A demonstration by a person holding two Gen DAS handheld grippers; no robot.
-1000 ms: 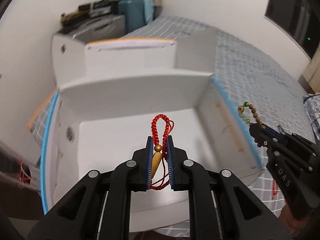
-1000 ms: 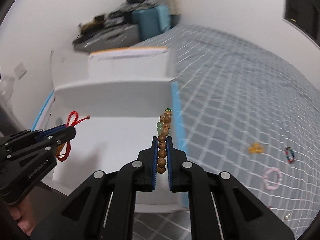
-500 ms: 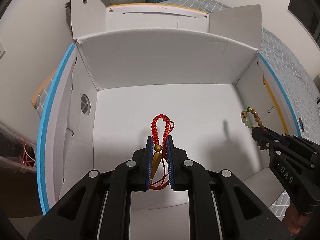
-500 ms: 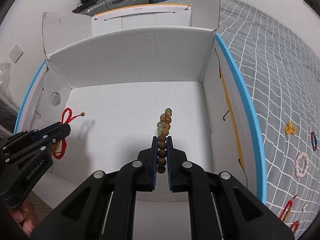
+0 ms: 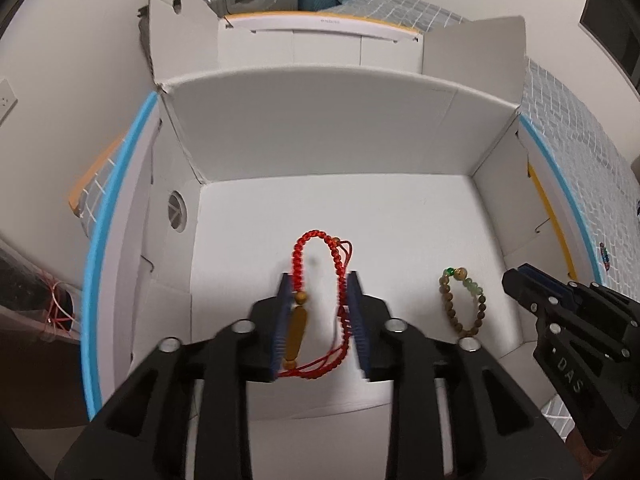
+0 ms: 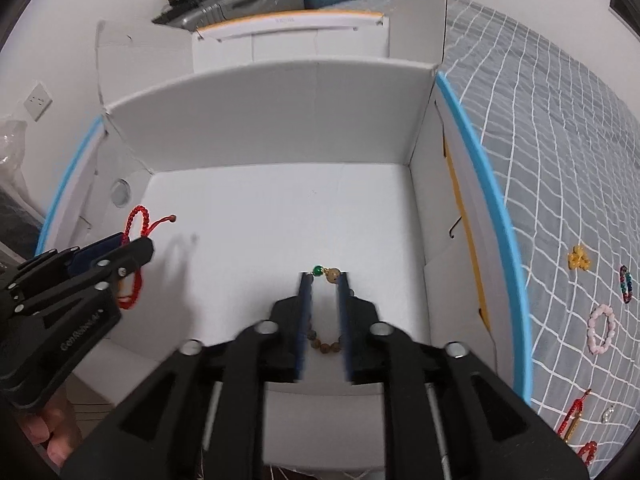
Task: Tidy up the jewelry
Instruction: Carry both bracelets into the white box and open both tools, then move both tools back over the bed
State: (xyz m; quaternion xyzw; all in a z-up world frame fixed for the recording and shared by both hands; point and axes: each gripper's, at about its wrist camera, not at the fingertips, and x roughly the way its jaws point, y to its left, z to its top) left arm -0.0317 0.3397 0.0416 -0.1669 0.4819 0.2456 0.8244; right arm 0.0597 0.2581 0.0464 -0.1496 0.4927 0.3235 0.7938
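You are opening both jaws, left gripper (image 5: 318,312) releasing the red bracelet (image 5: 320,304), right gripper (image 6: 323,312) the wooden bead bracelet (image 5: 464,304), onto the box (image 5: 320,128) floor: both pieces, clamped a moment ago, are now delivered

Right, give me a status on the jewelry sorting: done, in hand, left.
Done: nothing lies clear of the jaws in the white box yet.
In hand: both jaws are opening inside the box. The red bracelet sits between the left gripper's jaws and the brown bead bracelet between the right gripper's.
Left: a yellow piece, dark beaded ring, pink bracelet and red cords on the bedspread.
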